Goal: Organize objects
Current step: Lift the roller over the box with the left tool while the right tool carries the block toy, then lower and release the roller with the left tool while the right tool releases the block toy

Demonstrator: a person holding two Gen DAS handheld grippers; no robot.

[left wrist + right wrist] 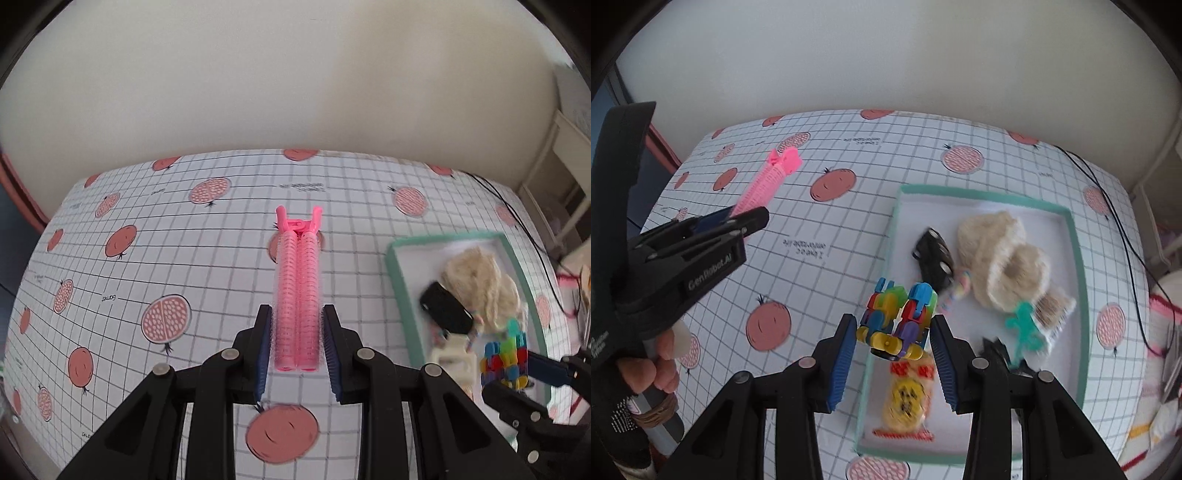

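My left gripper (297, 350) is shut on a pink hair roller clip (297, 291) and holds it above the tablecloth; it also shows in the right wrist view (762, 186). My right gripper (894, 354) is shut on a multicoloured block toy (899, 319), which hangs over the left rim of the teal-rimmed white tray (1075, 266). The toy (504, 360) and the tray (400, 291) also show at the right of the left wrist view.
In the tray lie a cream knitted piece (1004, 254), a black toy car (934, 258), a yellow snack packet (907, 398) and a teal figure (1025, 326). A black cable (1115, 221) runs along the table's right side. The pomegranate-print cloth (147, 258) covers the table.
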